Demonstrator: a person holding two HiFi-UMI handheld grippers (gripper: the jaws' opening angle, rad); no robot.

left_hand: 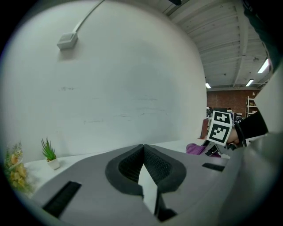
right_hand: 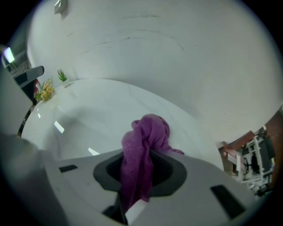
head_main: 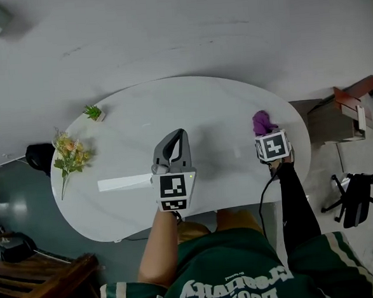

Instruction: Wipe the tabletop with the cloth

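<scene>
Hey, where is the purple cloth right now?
The cloth is pinched in the right gripper's jaws, at the right end of the white table in the head view, far from the flowers at the left end.

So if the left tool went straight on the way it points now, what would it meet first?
Nothing on the tabletop lies ahead of the left tool; the small plant sits well left, the cloth right. Past the far edge it would probably reach the white wall.
</scene>
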